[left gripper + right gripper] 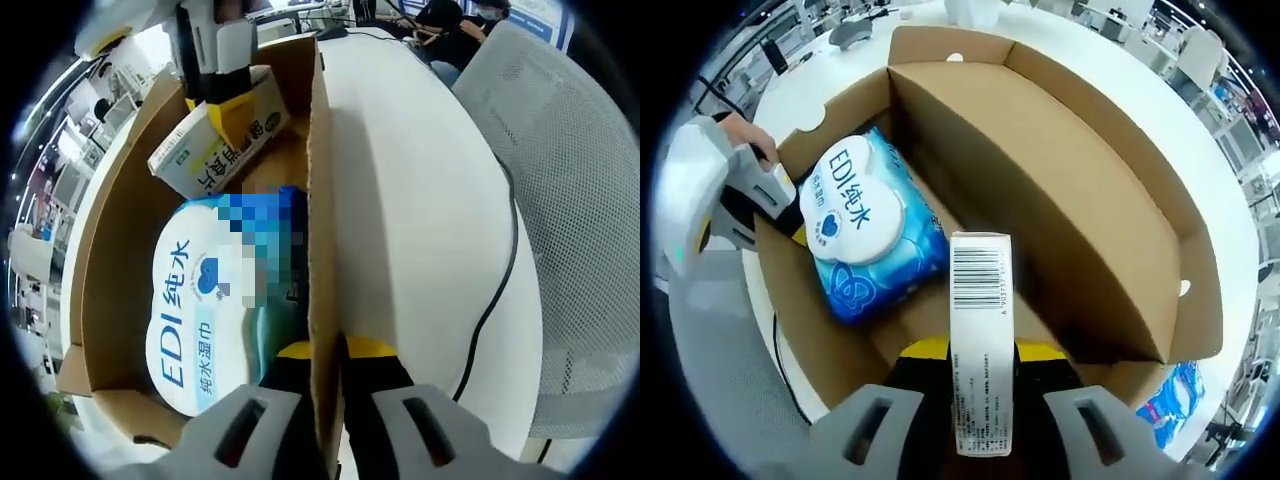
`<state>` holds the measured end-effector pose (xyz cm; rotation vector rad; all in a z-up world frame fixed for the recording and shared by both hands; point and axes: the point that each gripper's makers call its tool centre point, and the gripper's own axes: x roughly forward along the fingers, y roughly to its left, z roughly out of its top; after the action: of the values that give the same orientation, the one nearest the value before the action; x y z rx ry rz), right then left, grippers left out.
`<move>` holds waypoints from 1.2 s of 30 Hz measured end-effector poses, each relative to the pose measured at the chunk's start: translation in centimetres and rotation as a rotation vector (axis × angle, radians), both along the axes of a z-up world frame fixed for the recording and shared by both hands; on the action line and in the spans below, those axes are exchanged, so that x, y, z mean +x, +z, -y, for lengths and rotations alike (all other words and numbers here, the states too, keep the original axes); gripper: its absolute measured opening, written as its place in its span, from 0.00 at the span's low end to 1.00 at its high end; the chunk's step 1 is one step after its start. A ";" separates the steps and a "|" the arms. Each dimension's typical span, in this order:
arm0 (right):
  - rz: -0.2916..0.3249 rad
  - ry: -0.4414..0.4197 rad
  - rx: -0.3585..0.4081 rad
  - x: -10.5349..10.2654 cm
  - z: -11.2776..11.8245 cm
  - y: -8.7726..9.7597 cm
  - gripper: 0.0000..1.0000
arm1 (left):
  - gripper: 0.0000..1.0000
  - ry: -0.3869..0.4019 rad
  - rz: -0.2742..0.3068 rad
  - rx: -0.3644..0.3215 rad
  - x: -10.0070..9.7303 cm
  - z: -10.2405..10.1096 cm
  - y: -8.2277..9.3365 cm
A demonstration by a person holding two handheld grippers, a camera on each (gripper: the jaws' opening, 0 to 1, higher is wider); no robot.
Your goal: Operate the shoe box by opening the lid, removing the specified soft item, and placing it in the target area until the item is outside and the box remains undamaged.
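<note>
An open brown cardboard box [322, 200] lies on a white table. Inside it rests a blue wet-wipes pack [195, 310] with a white oval label. My left gripper [325, 345] is shut on the box's side wall, which runs up between its jaws. The right gripper [225, 105] comes in from the top, shut on a small white-and-yellow carton [215, 145] above the pack. In the right gripper view, my right gripper [980, 345] holds that carton [980, 340], barcode up, over the box [1040, 170]. The wipes pack [865, 235] lies left of it, and the left gripper [770, 210] clamps the left wall.
The white table [420, 200] stretches right of the box, with a black cable [500, 290] and a grey mesh chair [580, 200] at its edge. Another blue packet [1175, 395] lies outside the box. Office desks and people sit in the background.
</note>
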<state>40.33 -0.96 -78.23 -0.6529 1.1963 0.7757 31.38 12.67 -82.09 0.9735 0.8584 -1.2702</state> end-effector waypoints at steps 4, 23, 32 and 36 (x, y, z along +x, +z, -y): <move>-0.003 -0.046 0.007 -0.3 0.7 0.0 0.18 | 0.02 0.001 0.000 0.000 0.0 0.0 -0.1; -0.022 -0.241 0.160 -1.8 0.6 3.1 0.18 | 0.02 0.001 -0.001 0.001 0.1 0.1 0.1; -0.001 -0.277 0.198 -1.8 0.7 4.4 0.18 | 0.02 0.000 -0.001 0.000 0.3 0.0 0.2; 0.006 -0.269 0.176 -1.5 0.8 4.7 0.18 | 0.02 0.000 -0.001 0.000 0.3 0.0 0.1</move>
<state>38.85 -1.73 -73.49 -0.3405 1.1664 0.6424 31.69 12.64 -81.97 0.9731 0.8595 -1.2706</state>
